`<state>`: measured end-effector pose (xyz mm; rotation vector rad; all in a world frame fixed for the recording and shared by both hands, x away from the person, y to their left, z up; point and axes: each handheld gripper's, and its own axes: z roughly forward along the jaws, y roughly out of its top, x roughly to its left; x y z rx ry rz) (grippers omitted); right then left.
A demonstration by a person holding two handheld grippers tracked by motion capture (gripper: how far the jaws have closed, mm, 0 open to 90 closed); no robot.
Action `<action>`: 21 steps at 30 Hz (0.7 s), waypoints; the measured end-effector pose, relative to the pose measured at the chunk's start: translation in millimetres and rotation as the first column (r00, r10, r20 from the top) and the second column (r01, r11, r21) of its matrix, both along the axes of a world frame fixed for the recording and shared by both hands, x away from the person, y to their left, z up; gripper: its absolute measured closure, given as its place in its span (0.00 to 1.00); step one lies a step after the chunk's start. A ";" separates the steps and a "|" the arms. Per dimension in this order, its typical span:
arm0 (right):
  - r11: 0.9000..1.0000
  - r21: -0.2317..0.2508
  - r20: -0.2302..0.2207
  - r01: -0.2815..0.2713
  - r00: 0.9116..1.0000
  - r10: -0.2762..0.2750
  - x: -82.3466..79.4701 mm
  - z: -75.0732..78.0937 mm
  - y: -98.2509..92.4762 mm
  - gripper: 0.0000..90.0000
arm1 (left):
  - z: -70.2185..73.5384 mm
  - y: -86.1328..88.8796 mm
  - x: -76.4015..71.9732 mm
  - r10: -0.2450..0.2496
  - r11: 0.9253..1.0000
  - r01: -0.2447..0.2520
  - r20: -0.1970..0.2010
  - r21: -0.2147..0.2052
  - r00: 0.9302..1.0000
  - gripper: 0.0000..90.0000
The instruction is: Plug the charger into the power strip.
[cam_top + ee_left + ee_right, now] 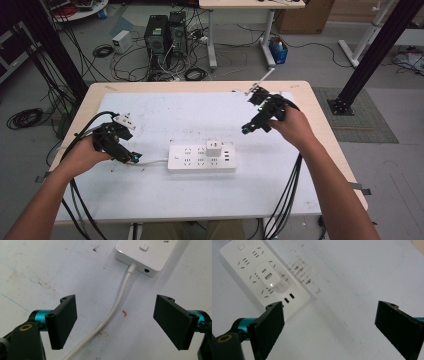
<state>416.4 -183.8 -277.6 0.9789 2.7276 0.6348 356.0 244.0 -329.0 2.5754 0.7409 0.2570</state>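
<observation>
A white power strip [200, 159] lies mid-table with a small white adapter [214, 148] plugged into its top. Its white cable [152, 162] runs left. My left gripper [132, 157] hovers low at the strip's left end. In the left gripper view the left gripper [116, 322] is open, and the cable [117, 302] runs along the mat between the jaws without touching them, up to the strip's switch end [147, 255]. My right gripper [250, 127] is raised to the right of the strip. In the right gripper view the right gripper [332, 325] is open and empty, with the strip [249, 272] and adapter [270, 277] at upper left.
A white mat [165, 112] covers most of the wooden table [320, 130]. Black cables trail from both grippers over the near edge. Computer towers [165, 35] and loose wires sit on the floor beyond the far edge. Black frame posts [370, 60] stand at both sides.
</observation>
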 end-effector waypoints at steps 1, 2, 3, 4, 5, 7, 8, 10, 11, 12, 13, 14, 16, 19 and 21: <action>1.000 0.010 0.001 0.023 1.000 -0.023 -3.4 1.9 -9.4 0.09 | 0.8 0.7 0.3 -0.002 1.000 0.002 0.001 -0.001 1.000 0.21; 0.999 0.011 -0.001 0.044 0.999 -0.044 -7.3 3.6 -17.8 0.09 | 1.3 1.2 0.5 -0.003 1.000 0.003 0.003 -0.003 1.000 0.21; 0.998 0.006 -0.004 0.061 0.998 -0.061 -11.2 4.4 -25.3 0.09 | 1.7 1.6 0.5 0.000 1.000 0.000 0.007 -0.005 1.000 0.21; 0.998 -0.004 -0.001 0.070 0.998 -0.070 -14.9 4.5 -31.5 0.04 | 2.2 2.2 0.6 -0.004 1.000 0.004 0.007 -0.002 1.000 0.21; 0.996 -0.018 0.002 0.085 0.996 -0.085 -18.7 4.2 -36.4 0.01 | 2.9 2.5 0.7 -0.004 1.000 0.004 0.008 0.000 1.000 0.21; 0.995 -0.016 -0.003 0.100 0.995 -0.100 -25.3 4.3 -45.1 0.01 | 3.5 2.9 0.9 -0.007 1.000 0.007 0.009 -0.001 1.000 0.21; 0.994 -0.015 0.005 0.106 0.994 -0.106 -28.3 4.0 -48.2 0.01 | 4.2 2.8 1.0 -0.008 1.000 0.008 0.006 0.001 1.000 0.21; 0.993 -0.019 0.001 0.113 0.994 -0.113 -35.1 3.2 -52.9 0.01 | 5.5 1.9 1.3 -0.021 1.000 0.021 0.008 0.011 1.000 0.21; 0.994 -0.022 0.002 0.108 0.994 -0.108 -37.7 2.2 -54.7 0.01 | 5.4 1.1 1.0 -0.016 1.000 0.016 0.010 0.004 1.000 0.21; 0.994 -0.023 0.002 0.109 0.994 -0.109 -39.6 1.2 -55.8 0.01 | 6.3 0.7 1.5 -0.025 1.000 0.025 0.009 0.013 1.000 0.21; 0.993 -0.025 -0.001 0.118 0.993 -0.118 -42.1 -0.3 -56.7 0.01 | 7.2 0.0 1.7 -0.026 1.000 0.026 0.010 0.016 1.000 0.21; 0.992 -0.023 -0.007 0.124 0.992 -0.125 -45.1 -2.1 -58.4 0.01 | 8.4 -0.4 1.6 -0.023 1.000 0.023 0.011 0.018 1.000 0.21; 0.991 -0.021 -0.017 0.134 0.991 -0.135 -48.9 -4.1 -61.5 0.01 | 10.4 -0.9 1.5 -0.023 1.000 0.023 0.015 0.018 1.000 0.21; 0.990 -0.016 -0.038 0.140 0.989 -0.140 -53.5 -6.7 -68.2 0.01 | 13.5 -1.5 0.3 -0.021 1.000 0.021 0.020 0.024 1.000 0.21; 0.989 -0.009 -0.039 0.147 0.988 -0.147 -56.2 -7.4 -72.2 0.01 | 14.8 -1.4 -0.2 -0.016 1.000 0.016 0.021 0.026 1.000 0.21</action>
